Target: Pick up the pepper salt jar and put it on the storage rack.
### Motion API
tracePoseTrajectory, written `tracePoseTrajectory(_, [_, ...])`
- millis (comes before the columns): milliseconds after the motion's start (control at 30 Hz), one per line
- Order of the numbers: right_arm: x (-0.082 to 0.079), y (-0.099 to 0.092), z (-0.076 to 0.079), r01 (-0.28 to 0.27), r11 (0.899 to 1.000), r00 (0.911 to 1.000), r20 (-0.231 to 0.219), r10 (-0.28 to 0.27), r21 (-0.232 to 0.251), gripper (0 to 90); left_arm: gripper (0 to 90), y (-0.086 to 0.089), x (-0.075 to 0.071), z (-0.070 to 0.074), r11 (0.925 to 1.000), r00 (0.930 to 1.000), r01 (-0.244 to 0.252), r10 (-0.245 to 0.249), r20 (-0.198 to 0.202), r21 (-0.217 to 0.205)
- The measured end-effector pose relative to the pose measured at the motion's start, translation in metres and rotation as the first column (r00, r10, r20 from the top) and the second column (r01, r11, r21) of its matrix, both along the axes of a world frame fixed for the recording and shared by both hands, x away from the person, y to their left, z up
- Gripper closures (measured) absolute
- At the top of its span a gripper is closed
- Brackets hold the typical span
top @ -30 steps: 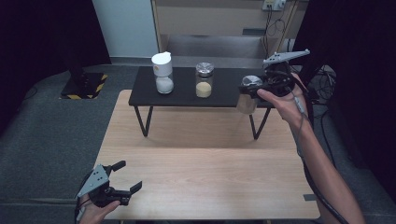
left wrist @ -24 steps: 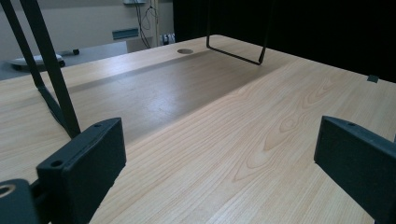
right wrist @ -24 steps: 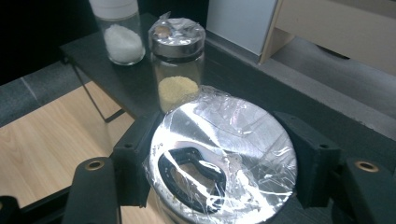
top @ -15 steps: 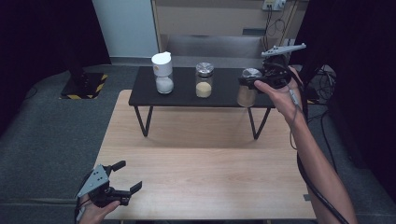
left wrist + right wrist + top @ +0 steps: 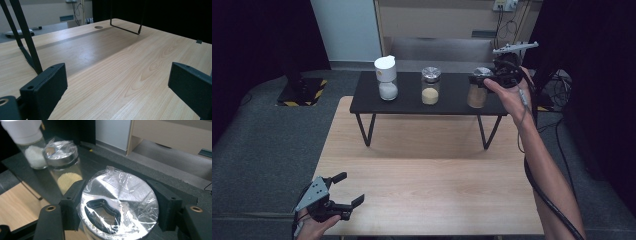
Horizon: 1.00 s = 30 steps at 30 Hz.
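A glass jar (image 5: 476, 96) of brown contents stands at the right end of a low black shelf (image 5: 451, 103). Its round metal lid (image 5: 117, 205) is covered in clear plastic film. My right gripper (image 5: 482, 79) (image 5: 118, 192) is shut on that lid, one jaw pressed against each side of it. My left gripper (image 5: 351, 188) (image 5: 120, 82) rests low over the near left corner of the wooden table (image 5: 432, 180), open, with nothing between its jaws.
Two more jars stand on the shelf: one with a white cap and white contents (image 5: 387, 80) (image 5: 27, 142), one with a metal lid and yellow grains (image 5: 430, 87) (image 5: 62, 157). The shelf's wire legs (image 5: 27, 45) rest on the table's far half. Dark floor surrounds the table.
My right gripper has carried the brown jar a little farther away and onto the shelf's right end. The left gripper has stayed put.
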State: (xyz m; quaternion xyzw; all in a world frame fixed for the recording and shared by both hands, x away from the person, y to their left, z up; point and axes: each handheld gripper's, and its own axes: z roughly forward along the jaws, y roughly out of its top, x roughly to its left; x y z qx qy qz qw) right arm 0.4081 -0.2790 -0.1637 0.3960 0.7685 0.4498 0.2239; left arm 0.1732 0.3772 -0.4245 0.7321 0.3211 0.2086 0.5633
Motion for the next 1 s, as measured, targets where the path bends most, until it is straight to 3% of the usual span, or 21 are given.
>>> tracePoseTrajectory(433, [0.015, 0.014, -0.006, 0.073, 0.997, 0.9972, 0.015, -0.073, -0.007, 35.5, 1.0, 0.000, 0.000, 0.000, 1.0000, 1.0000, 0.002, -0.002, 0.001, -0.001])
tracePoseTrajectory(1000, [0.024, 0.017, -0.017, 0.086, 0.996, 0.9961, 0.018, -0.086, -0.004, 35.5, 1.0, 0.000, 0.000, 0.000, 1.0000, 1.0000, 0.004, -0.004, 0.000, -0.002])
